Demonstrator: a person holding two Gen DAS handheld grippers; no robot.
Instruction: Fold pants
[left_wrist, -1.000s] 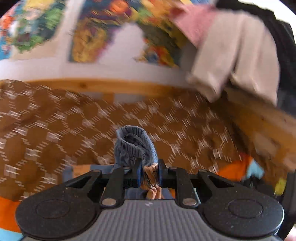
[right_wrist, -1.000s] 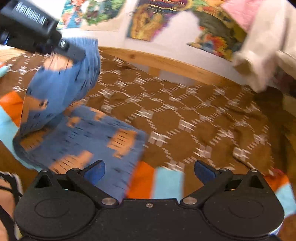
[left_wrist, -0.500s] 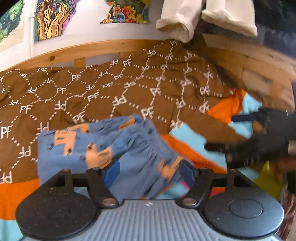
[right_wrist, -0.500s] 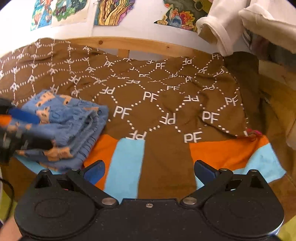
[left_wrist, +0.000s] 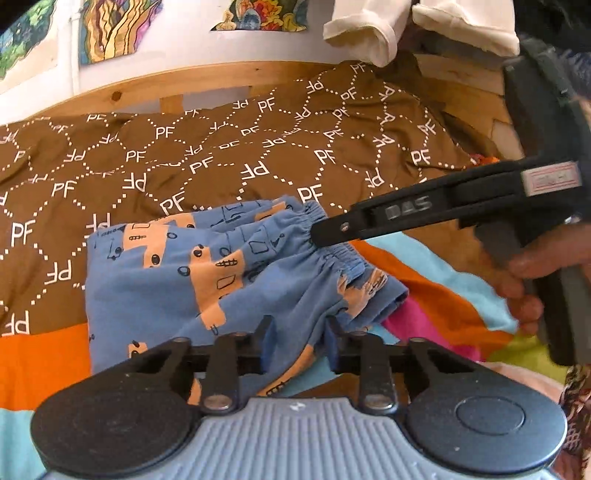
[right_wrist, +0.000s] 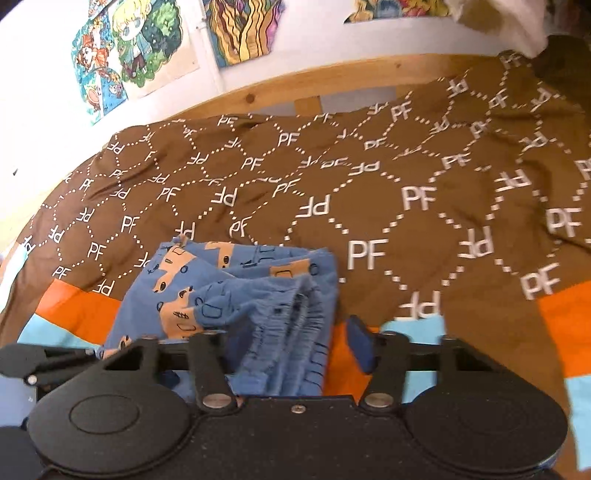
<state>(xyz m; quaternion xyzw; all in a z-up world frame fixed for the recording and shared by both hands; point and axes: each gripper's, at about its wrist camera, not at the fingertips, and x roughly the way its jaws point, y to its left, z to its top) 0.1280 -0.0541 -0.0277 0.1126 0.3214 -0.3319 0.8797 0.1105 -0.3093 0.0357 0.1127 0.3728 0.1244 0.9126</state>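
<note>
The blue pants (left_wrist: 207, 273) with orange truck prints lie folded in a bundle on the brown bedspread (left_wrist: 221, 155); they also show in the right wrist view (right_wrist: 236, 295). My left gripper (left_wrist: 298, 345) is partly open, its fingers over the near edge of the pants with cloth between them. My right gripper (right_wrist: 295, 347) is open, straddling the elastic waistband end of the bundle. In the left wrist view the right gripper's fingers (left_wrist: 373, 221) reach in from the right and touch the waistband.
A wooden bed rail (left_wrist: 207, 79) runs along the far side below a wall with colourful posters (right_wrist: 129, 48). Pale clothes (left_wrist: 373, 33) hang at the upper right. Orange, light blue and pink fabric (left_wrist: 436, 295) lies at the near right of the bed.
My left gripper let go of the pants and they dropped onto the bed as a folded bundle. Both grippers then moved in close over it, the right one coming to the waistband.
</note>
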